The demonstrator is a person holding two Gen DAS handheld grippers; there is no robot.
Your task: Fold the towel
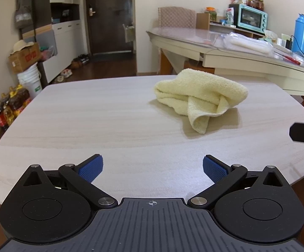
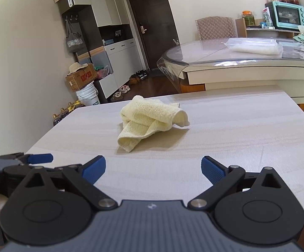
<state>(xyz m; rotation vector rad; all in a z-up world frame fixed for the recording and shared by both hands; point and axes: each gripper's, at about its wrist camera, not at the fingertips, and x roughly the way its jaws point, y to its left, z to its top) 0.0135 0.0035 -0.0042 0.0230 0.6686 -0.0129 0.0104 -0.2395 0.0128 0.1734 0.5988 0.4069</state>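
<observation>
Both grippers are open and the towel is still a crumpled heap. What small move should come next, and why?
Probably bring the right gripper forward to the loose corner of the towel that hangs toward it. The towel lies bunched on the table, so it must be spread flat before any fold. Both the right and the left gripper are open, hold nothing and are short of it.

A crumpled pale-yellow towel (image 1: 200, 96) lies on the light wood-grain table (image 1: 89, 126).
</observation>
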